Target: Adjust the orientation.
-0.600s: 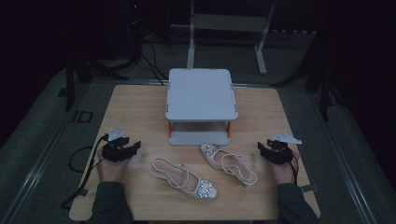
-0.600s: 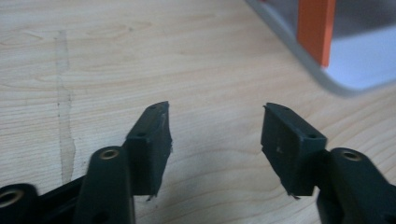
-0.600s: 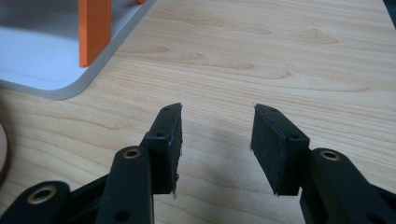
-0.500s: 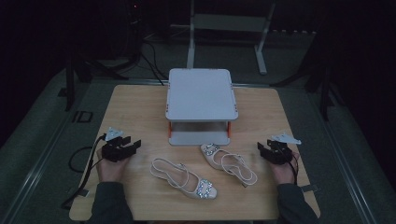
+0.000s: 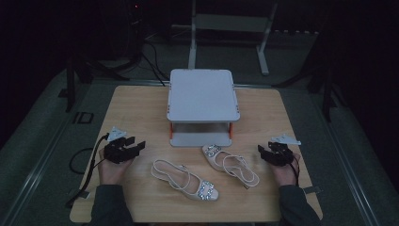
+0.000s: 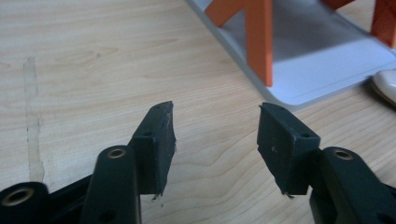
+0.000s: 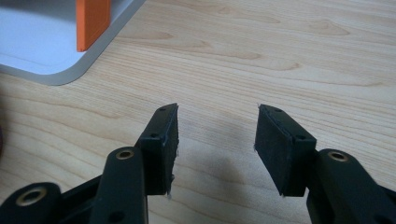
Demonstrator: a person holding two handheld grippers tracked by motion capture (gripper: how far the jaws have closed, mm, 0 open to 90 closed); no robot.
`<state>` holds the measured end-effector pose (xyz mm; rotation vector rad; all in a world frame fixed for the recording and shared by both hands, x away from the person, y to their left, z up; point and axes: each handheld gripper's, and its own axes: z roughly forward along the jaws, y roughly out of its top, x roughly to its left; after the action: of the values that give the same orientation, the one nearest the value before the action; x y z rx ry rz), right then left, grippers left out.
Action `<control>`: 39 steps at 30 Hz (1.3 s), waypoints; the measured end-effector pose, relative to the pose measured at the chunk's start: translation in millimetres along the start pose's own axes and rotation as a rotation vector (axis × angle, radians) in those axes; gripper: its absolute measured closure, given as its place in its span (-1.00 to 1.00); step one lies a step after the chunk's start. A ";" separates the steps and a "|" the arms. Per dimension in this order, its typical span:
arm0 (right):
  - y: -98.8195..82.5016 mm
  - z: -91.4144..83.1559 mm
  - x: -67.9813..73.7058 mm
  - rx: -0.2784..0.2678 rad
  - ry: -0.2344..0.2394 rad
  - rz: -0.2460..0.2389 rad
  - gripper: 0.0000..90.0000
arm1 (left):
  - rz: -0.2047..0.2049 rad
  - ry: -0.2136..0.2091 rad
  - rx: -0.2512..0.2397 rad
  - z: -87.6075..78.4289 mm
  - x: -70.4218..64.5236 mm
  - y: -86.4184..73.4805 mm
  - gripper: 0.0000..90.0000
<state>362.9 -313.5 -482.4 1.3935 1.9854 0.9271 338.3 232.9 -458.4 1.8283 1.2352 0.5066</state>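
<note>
Two pale strappy sandals with jewelled fronts lie on the wooden table [image 5: 141, 113]: one sandal [image 5: 186, 179] near the front centre, the other sandal [image 5: 230, 163] to its right, just in front of the shelf. My left gripper [image 5: 139, 146] rests on the table at the left, open, nothing between its jaws [image 6: 215, 135]. My right gripper [image 5: 261, 151] rests at the right, open and empty [image 7: 217, 135], a short way from the right sandal's heel. A toe of a sandal [image 6: 385, 86] peeks in at the edge of the left gripper view.
A grey two-level shelf [image 5: 202, 94] with orange posts [image 6: 259, 42] stands at the table's centre back; its lower plate [image 7: 28, 42] lies near both grippers. Cables trail off the table's left side. Dark floor and metal stands lie beyond the table.
</note>
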 end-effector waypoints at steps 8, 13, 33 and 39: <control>-0.2 1.1 0.5 0.006 0.005 -0.002 0.06 | 0.065 -0.052 0.002 -10.5 -8.3 10.1 0.12; -0.3 1.0 0.1 0.007 0.003 0.002 0.06 | 0.112 -0.084 -0.007 -21.2 -20.4 23.7 0.10; -1.6 3.5 0.5 0.021 0.001 0.001 0.05 | 0.346 -0.345 0.135 -20.4 -87.2 41.1 0.12; -2.1 4.1 -0.8 0.021 0.002 0.003 0.05 | 0.377 -0.390 0.209 -7.6 -94.0 34.7 0.18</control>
<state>365.0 -313.8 -486.5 1.4080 2.0001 0.9124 311.5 146.8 -414.1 2.2248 0.7029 0.2079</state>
